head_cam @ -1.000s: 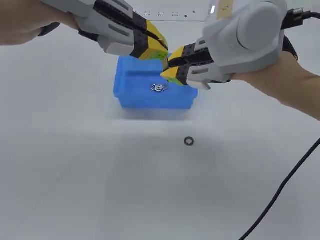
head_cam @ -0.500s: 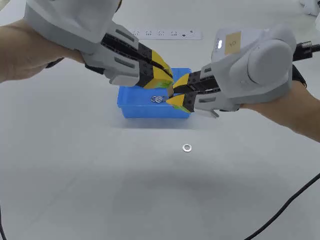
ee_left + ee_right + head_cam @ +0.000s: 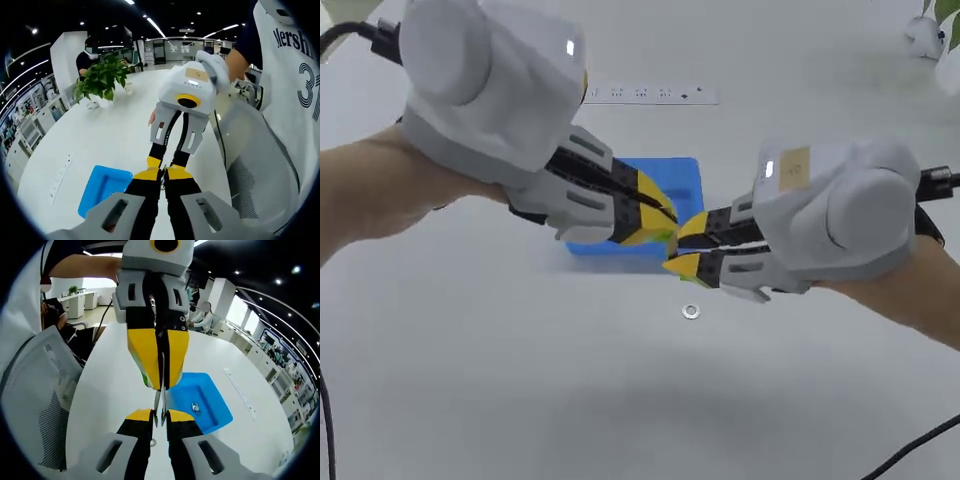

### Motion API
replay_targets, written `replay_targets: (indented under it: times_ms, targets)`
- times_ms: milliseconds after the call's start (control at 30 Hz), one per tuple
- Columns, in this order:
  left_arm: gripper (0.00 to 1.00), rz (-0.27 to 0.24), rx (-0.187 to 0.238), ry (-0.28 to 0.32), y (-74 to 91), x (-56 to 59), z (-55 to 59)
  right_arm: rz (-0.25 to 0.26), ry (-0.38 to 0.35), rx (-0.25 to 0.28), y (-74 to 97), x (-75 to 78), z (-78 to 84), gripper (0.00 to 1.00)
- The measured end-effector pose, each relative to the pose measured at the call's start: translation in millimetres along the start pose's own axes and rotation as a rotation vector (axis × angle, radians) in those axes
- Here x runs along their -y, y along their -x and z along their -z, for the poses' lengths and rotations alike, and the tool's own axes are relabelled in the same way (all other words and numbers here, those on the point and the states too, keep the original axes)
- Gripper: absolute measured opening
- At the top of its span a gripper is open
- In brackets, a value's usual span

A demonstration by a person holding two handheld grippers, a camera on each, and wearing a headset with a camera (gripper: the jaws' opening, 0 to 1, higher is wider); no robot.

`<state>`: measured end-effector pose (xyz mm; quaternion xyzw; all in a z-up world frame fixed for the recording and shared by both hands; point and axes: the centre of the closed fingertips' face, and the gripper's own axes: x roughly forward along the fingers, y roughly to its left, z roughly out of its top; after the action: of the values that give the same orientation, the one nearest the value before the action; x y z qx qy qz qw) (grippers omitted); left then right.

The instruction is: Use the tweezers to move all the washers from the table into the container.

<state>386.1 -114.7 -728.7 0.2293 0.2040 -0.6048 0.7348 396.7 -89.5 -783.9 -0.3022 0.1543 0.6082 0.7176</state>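
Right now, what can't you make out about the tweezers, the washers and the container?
1. Right gripper view: the washers in the container are too small to count.
2. Right gripper view: whether the right gripper touches the tweezers; the gap is too fine to judge.
3. Head view: the tweezers are hidden between both grippers' fingers.
4. Head view: the container's inside is hidden behind the left gripper.

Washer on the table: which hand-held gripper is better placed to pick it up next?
Left, probably. The left hand-held gripper grips the tweezers; the right hand-held gripper flanks their tips. The washer lies close by.
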Motion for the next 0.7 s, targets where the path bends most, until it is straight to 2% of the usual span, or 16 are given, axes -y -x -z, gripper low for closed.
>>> replay_targets:
  times_ms: [100, 333, 700]
  targets:
    - [0.07, 0.006, 0.005, 0.018, -4.0, 7.0, 0.7, -0.01, -0.002, -0.005, -0.3, -5.4, 4.7, 0.11]
    - [0.07, 0.033, 0.007, 0.058, -17.0, 18.2, 10.9, -0.028, -0.038, -0.022, -1.6, -21.5, 21.5, 0.11]
    - [0.07, 0.052, 0.003, 0.089, -35.2, 9.0, 23.2, -0.03, -0.089, -0.039, -8.5, -17.4, 42.3, 0.11]
